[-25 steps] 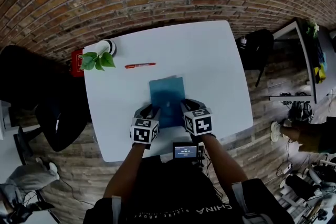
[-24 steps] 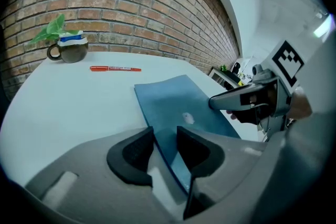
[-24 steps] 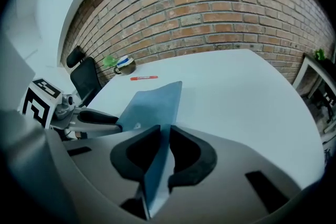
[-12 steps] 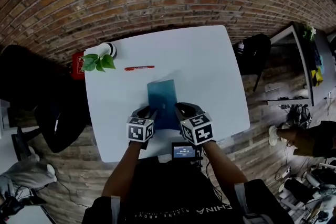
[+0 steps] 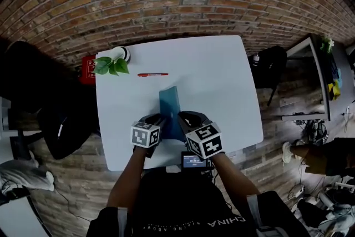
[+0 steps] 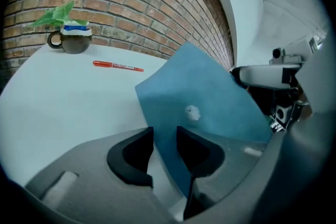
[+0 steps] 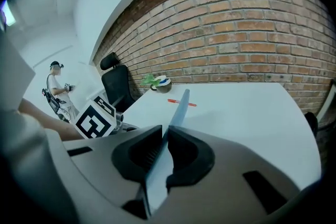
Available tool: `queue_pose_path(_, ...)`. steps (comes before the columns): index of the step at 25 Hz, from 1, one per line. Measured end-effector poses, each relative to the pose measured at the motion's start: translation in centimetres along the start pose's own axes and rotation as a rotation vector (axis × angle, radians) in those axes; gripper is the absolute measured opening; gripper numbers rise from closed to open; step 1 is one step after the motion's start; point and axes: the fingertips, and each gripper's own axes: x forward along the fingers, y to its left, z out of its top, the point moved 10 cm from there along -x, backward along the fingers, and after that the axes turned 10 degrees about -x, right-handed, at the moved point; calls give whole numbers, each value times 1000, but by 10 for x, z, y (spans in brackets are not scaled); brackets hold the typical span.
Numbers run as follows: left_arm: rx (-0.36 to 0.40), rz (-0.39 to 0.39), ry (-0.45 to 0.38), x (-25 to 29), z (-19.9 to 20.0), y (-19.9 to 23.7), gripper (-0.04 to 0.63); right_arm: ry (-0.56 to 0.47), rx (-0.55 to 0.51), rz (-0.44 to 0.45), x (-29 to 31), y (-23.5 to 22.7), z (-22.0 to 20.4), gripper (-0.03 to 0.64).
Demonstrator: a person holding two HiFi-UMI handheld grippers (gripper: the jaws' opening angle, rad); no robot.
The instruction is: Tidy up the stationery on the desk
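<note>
A blue notebook (image 5: pixel 169 107) stands tilted on the white desk (image 5: pixel 222 80), its right side lifted. My right gripper (image 5: pixel 186 118) is shut on its raised near edge, and the jaws have just been closing on it. In the right gripper view the thin cover (image 7: pixel 176 113) runs pinched between the jaws of the right gripper (image 7: pixel 164 147). My left gripper (image 5: pixel 157 119) stands open. The notebook (image 6: pixel 210 97) dips into the gap of the left gripper (image 6: pixel 164 141), near the right jaw and not pressed. A red pen (image 5: pixel 152 74) lies beyond the notebook.
A mug with a green plant (image 5: pixel 113 61) sits at the desk's far left corner, by the brick wall. Black chairs stand left (image 5: pixel 66 125) and right (image 5: pixel 272 58) of the desk. A small screen device (image 5: pixel 195 161) hangs at the near edge. A person (image 7: pixel 58 92) stands far off.
The notebook lay flat a second ago; now its right side is raised and it leans on its left edge. My right gripper rose and rolled with it. The left gripper barely moved.
</note>
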Motion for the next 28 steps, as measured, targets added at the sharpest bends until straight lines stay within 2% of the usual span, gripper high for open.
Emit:
queue_pose_path(5,-34,-46,-24,-10,1,2,146,-16,-23,28,3,10,10,46)
queue_pose_path(14,-76,-263,-101,-55,15,-24,146,-25,-45,74,12,22,22,45)
queue_pose_path(18,-74,-281,-107,-69,16,-35,146,-28,-53,92,14,26,25,46)
queue_pose_path(22,-112,-342,-106,-81,16,-41,150,-29,-59,102,16,28,26,45)
queue_pose_path(25,-95,-363,-71,-85,17,-50,163,-27,-64,111,17,29,27,44)
queue_pose_path(28,-76,-344,-27,-83,19,-59,166,-26,-68,123,18,30,29,43)
